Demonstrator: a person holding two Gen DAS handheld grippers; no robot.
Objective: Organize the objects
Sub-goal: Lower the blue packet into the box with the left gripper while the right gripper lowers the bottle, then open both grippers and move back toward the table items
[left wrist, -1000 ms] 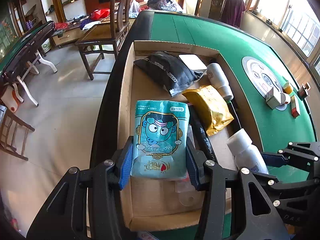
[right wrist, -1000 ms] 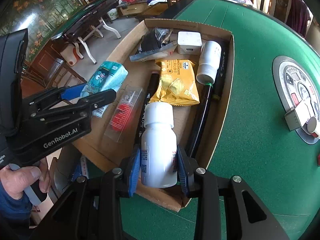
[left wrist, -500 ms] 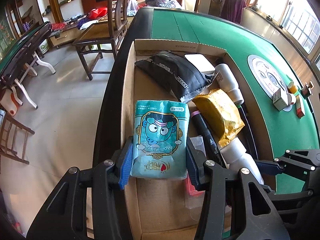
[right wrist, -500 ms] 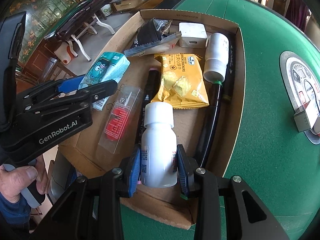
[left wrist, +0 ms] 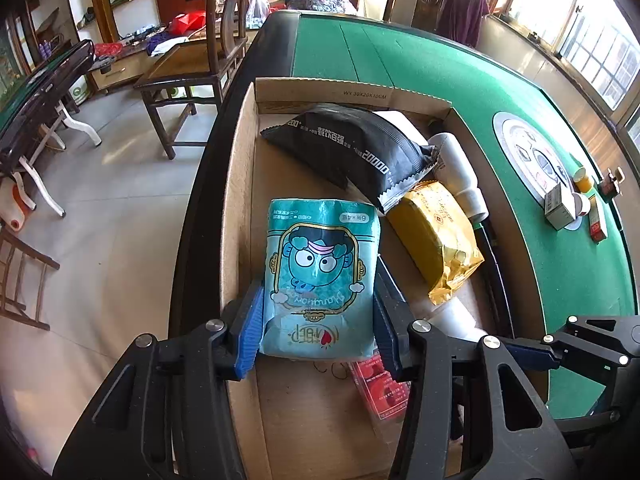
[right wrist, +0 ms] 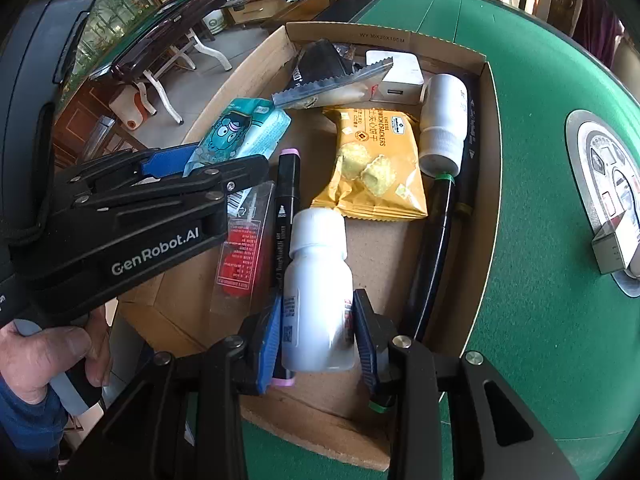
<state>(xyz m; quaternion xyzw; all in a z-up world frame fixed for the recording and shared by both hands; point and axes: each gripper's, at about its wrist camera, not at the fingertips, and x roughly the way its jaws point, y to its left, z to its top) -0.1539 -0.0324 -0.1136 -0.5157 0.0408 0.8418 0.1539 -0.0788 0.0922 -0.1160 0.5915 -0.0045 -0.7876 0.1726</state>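
My left gripper (left wrist: 318,330) is shut on a teal cartoon-printed pouch (left wrist: 320,280), held just above the left side of an open cardboard box (left wrist: 240,200). The same pouch (right wrist: 240,132) shows in the right wrist view between the left gripper's blue pads. My right gripper (right wrist: 318,338) is shut on a white pill bottle (right wrist: 318,292), cap pointing away, over the box's near end. In the box lie a black pouch (left wrist: 352,148), a yellow cracker bag (right wrist: 376,164), a second white bottle (right wrist: 442,120), a black marker (right wrist: 286,208) and a clear red-printed packet (right wrist: 240,256).
The box (right wrist: 490,160) sits on a green felt table (right wrist: 540,240) beside its black padded rim (left wrist: 200,216). A round centre panel (left wrist: 532,160) with small boxes and a jar lies to the right. A white block (right wrist: 396,76) and a black tube (right wrist: 434,248) are in the box. A wooden chair (left wrist: 192,72) stands beyond.
The left gripper with the teal pouch has moved forward and lower over the box, so the box's contents look nearer. The right gripper keeps the white bottle in about the same place.
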